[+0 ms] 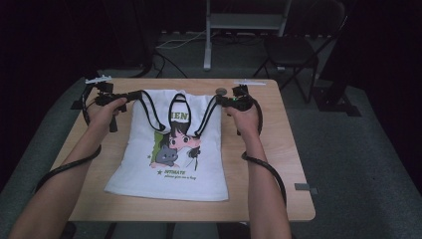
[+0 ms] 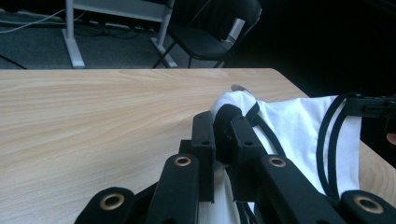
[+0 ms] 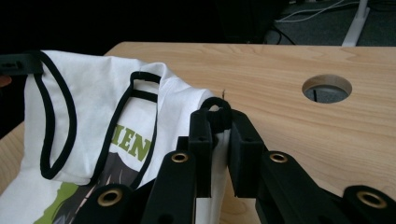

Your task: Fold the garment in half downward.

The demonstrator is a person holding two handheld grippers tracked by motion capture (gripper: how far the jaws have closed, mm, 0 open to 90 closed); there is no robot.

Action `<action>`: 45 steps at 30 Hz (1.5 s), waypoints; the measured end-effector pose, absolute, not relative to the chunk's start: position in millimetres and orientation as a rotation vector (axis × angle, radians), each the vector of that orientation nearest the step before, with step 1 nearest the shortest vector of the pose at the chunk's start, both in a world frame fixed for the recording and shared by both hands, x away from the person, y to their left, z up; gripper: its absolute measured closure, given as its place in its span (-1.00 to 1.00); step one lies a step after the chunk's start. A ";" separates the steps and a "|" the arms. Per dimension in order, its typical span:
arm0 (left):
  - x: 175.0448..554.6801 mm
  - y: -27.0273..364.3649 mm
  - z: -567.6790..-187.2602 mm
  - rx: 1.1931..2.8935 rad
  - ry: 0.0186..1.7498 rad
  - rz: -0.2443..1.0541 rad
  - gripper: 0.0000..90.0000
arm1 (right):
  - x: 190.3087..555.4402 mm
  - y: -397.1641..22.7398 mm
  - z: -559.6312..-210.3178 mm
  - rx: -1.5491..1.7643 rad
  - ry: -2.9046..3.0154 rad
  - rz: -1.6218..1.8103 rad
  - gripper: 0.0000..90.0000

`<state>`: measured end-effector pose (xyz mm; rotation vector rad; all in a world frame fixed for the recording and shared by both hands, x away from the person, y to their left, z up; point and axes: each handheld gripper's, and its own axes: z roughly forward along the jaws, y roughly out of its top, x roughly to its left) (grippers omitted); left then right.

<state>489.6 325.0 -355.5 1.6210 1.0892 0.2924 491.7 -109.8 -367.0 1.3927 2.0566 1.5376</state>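
1. We see the left tool (image 1: 130,94) clamped on one shoulder strap of the white tank top (image 1: 171,159), with the black-trimmed fabric bunched between its jaws in the left gripper view.
2. The right tool (image 1: 221,98) is pinched shut on the other strap; in its own view the black edging curls over the jaw tips.
3. The top lies face up on the tabletop (image 1: 278,149), its cartoon print (image 1: 176,144) towards us, the straps lifted at the far end and the hem (image 1: 166,193) near the person.
4. Just beyond the right tool we spot a round cable hole (image 3: 327,87) in the wood, bare board between it and the jaws.
5. Ahead of the left tool the tabletop runs bare to its far edge.
6. Past that edge stand a dark folding chair (image 1: 293,50) and a grey metal stand leg (image 1: 207,40) on the floor, well apart from both tools.
7. Cables (image 1: 263,167) trail back from each tool along the forearms.
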 end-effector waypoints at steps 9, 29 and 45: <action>486.6 329.9 -351.6 1.613 1.088 0.308 0.84 | 490.2 -109.2 -363.0 1.385 2.038 1.580 0.80; 483.0 332.3 -346.6 1.605 1.078 0.318 0.85 | 487.3 -110.9 -359.4 1.385 2.025 1.595 0.80; 481.7 331.6 -339.7 1.606 1.058 0.329 0.85 | 485.6 -113.6 -354.4 1.384 2.010 1.620 0.80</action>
